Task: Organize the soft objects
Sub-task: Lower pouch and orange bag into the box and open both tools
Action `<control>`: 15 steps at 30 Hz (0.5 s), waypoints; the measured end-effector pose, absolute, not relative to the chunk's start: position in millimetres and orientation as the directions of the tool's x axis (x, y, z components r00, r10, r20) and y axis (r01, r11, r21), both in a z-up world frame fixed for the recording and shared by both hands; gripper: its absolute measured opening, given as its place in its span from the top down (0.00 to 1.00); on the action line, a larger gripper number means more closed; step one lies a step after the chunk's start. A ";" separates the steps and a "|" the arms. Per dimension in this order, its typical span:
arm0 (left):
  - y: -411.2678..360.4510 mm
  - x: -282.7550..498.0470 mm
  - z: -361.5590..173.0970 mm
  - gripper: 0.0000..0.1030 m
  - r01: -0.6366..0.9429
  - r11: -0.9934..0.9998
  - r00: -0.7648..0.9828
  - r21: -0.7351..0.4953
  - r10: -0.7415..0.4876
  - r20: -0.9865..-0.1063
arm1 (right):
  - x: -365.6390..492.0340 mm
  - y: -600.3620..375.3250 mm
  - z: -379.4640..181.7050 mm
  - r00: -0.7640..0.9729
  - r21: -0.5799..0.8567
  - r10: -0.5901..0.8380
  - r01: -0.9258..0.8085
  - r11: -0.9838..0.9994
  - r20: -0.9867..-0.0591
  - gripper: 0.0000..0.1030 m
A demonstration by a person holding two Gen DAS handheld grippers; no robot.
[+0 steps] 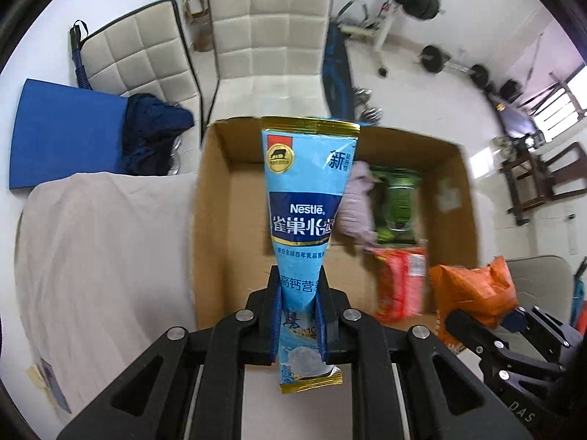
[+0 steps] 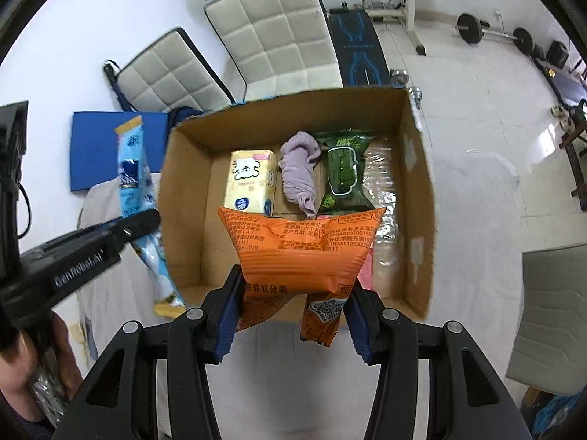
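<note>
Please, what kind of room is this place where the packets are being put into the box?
Probably a spare room at home used as a gym and for storage: barbells lie on the white tiled floor, a weight bench stands behind the cardboard box, and quilted cream chairs lean near the wall.

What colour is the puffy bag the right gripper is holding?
Orange snack bag with dark printed text, clearest in the right wrist view, pinched in the right gripper.

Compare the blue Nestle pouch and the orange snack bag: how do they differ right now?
The blue Nestle pouch is long and narrow, pinched near its lower end by the left gripper; the orange snack bag is wide and puffy, squeezed across its width by the right gripper. The pouch stands upright; the bag spreads sideways. Both are held at the cardboard box, not yet inside.
</note>
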State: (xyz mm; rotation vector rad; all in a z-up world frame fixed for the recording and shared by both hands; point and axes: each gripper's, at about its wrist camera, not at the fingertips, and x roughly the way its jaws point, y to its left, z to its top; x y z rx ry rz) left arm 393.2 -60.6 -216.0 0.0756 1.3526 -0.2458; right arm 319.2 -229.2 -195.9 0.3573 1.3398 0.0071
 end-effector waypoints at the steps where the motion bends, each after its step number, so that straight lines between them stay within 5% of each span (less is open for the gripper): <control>1: -58.8 400.9 -225.9 0.88 0.216 0.973 0.175 -0.080 -0.120 -0.977 | 326.6 -227.3 -206.1 0.223 0.260 0.213 0.207 0.943 -0.951 0.48; 15: -61.2 418.0 -309.9 0.83 0.233 0.972 0.017 -0.012 -0.017 -1.000 | 371.7 -190.6 -314.5 0.043 0.278 0.276 0.220 0.935 -0.960 0.46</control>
